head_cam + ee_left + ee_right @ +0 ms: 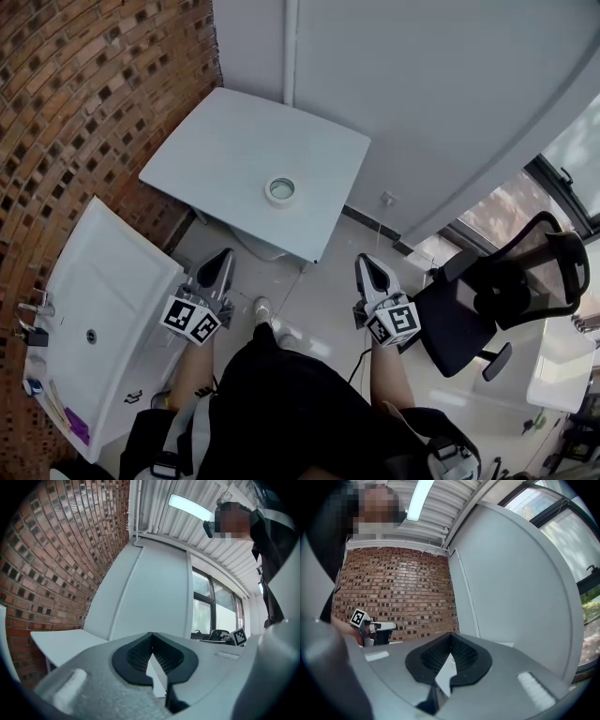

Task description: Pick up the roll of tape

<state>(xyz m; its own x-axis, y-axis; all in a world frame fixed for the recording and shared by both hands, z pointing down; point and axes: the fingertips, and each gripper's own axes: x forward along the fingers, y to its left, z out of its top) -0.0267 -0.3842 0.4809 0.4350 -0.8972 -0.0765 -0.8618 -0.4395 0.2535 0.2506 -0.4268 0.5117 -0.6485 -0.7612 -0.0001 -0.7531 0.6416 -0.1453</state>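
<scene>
Left tongs (pixel 151 635) are sitting pressed together at the tips, pinching nothing. Their ribbed black pads (pixel 138 654) are meeting in a narrow V inside a matte grey moulded shell. Right tongs (pixel 450 635) are showing the same: tips touching, empty, same ribbed black rubber.

Both are pointing level, hanging low in front of the person, short of the counter's near edge and well apart from each other.

Roll of tape (pixel 280 191) is lying flat on the counter (pixel 216 150), near its front edge. It's a pale ring with a greenish inner face and an open core, well apart from both tongs.

The counter is showing a smooth white square top with rounded corners.

- Left: rough red-brown brick wall (pixel 84 84) and a glossy white rectangular sink (pixel 112 272).
- Right: black mesh-backed office chair (pixel 525 272).
</scene>
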